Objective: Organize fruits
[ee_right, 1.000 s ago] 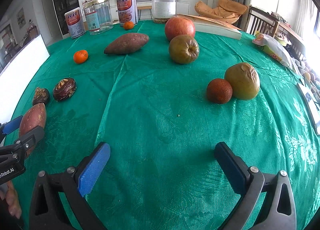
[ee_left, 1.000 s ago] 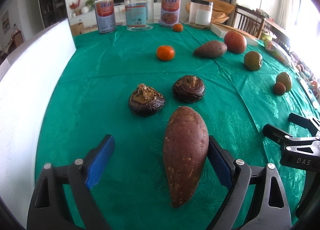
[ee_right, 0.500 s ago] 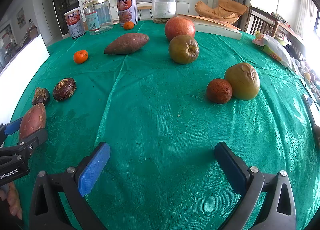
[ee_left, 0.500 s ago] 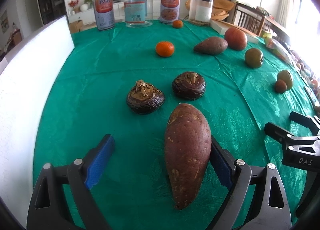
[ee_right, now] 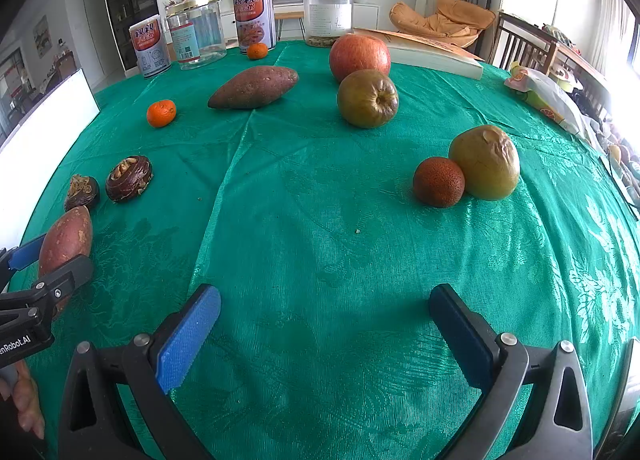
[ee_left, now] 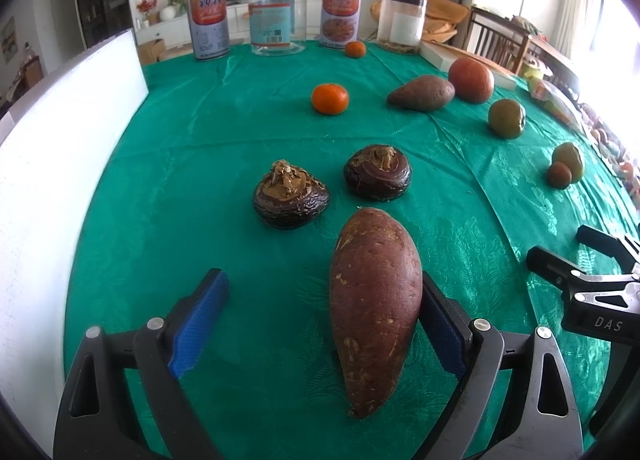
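Between my left gripper's spread fingers a sweet potato lies on the tablecloth, against the right pad and well clear of the left; just beyond it sit two water chestnuts side by side. Farther back lie a mandarin, then to its right a second sweet potato and an apple, with jars and tins along the far edge. My right gripper hovers over bare cloth, a pear and a smaller fruit touching ahead to its right.
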The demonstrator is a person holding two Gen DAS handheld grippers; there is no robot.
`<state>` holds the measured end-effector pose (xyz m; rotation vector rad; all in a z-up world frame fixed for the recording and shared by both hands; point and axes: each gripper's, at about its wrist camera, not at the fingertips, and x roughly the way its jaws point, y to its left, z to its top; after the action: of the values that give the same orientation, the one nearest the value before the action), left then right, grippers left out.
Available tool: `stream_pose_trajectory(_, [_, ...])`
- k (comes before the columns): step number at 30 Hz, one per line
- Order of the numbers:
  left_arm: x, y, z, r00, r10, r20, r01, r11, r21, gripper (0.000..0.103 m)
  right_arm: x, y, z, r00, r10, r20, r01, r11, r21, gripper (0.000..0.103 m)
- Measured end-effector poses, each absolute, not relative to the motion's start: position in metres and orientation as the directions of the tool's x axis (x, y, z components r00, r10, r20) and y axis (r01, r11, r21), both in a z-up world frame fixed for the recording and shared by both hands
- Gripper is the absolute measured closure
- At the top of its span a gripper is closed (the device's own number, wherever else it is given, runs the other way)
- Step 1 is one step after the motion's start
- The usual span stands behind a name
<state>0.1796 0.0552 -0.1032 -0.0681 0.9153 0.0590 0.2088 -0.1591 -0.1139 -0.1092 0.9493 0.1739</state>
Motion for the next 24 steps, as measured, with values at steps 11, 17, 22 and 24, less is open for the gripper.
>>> stream_pose_trajectory(11, [0.1807,0.0535,-0.104,0.601,0.042,-0.798,-0.082,0.997,-0.009,0.009,0.2088,-0.1591,-0.1139,0.57,0.1,-0.816,-0.196,0.981,-0.017,0.0])
stream_pose_trajectory(17, [0.1811,0.0533,-0.104,0.601,0.042,-0.798,-0.082,0.997,-0.009,0.009,0.2088,-0.1591,-0.1139,0.57,0.1,-0.816,-0.196,0.981,-0.017,0.0])
stream_pose_trajectory(22, [0.181,0.0533,-0.1042,0.6,0.042,-0.799,-0.081,0.997,-0.009,0.009,0.2089,-0.159,-0.114,0.57,0.1,-0.816,-0.196,0.981,-0.017,0.0])
stream_pose_trajectory(24, [0.1809,0.0534,-0.1043,0.6,0.042,-0.799,-0.081,0.997,-0.009,0.008,0.2089,-0.159,-0.114,0.57,0.1,-0.816,-0.196,0.981,-0.017,0.0])
